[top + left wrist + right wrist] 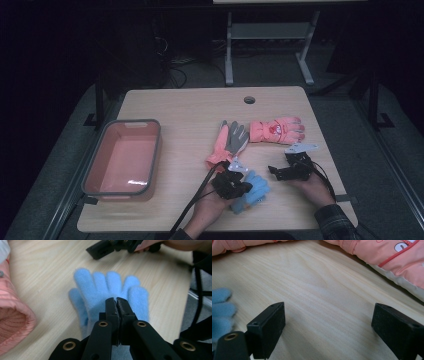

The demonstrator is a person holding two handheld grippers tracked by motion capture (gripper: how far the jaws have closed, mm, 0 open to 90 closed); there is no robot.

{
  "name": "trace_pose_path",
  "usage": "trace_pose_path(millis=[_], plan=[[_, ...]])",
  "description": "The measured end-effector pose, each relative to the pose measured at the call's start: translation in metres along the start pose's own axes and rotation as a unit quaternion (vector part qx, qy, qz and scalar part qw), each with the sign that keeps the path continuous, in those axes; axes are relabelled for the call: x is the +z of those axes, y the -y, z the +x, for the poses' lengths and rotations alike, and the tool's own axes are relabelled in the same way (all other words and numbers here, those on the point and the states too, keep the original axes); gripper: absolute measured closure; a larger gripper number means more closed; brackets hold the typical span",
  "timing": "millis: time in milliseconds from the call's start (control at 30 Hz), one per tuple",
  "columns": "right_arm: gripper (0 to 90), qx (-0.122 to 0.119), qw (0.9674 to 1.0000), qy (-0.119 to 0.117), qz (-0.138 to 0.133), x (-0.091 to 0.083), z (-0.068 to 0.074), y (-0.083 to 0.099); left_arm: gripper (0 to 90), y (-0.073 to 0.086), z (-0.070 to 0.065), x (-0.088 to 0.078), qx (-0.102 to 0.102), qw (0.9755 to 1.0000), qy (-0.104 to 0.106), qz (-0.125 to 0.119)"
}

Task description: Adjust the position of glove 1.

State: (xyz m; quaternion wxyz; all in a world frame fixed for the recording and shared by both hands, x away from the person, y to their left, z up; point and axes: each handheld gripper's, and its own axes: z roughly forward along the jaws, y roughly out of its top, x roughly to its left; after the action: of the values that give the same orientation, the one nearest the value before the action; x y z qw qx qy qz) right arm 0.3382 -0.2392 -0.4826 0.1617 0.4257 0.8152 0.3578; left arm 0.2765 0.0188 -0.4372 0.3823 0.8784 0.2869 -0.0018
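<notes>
Nothing had yet gone into the shallow pink plastic tub with a grey rim [156, 131], which sat well to the left of the fluffy light-blue knitted glove [253, 191]. If the gloves were meant for that tub, all three were left to move.

The blue glove lay flat on the pale wood-grain table [190, 107] near its front edge, fingers spread. The left gripper [116, 300] sat over the glove's palm with its black jaws pressed together; whether any of the fuzzy fabric was pinched between them I could not tell. The right gripper [327, 322], just to the right of the blue glove, rested low over bare wood with its jaws wide apart and nothing between them.

Behind the blue glove lay a grey-palmed work glove with an orange cuff [229, 140], thin and limp. To the right of that and farther back was a padded salmon-pink ski glove [277, 130], puffy and smooth-shelled, with a printed patch on its back.
</notes>
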Motion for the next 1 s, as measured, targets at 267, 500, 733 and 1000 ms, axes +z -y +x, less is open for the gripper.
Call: trace_pose_path(millis=[267, 500, 733, 1000], plan=[[11.2, 0.001, 1.0000, -0.001, 0.000, 0.000, 0.000, 0.000, 86.1, 0.007, -0.004, 0.015, 0.016, 0.9995, -0.020, 0.017], [11.2, 0.001, 1.0000, -0.001, 0.001, 0.000, 0.000, 0.000, 58.5, 0.002, -0.009, 0.004, 0.035, 0.9988, -0.035, 0.008], [11.3, 0.001, 1.0000, -0.001, 0.001, 0.000, 0.000, 0.000, 89.4, 0.002, -0.022, 0.002, 0.054, 0.9980, 0.030, 0.012], [11.3, 0.001, 1.0000, -0.001, 0.001, 0.000, 0.000, 0.000, 89.5, 0.013, -0.017, 0.005, 0.055, 0.9975, 0.019, 0.039]])
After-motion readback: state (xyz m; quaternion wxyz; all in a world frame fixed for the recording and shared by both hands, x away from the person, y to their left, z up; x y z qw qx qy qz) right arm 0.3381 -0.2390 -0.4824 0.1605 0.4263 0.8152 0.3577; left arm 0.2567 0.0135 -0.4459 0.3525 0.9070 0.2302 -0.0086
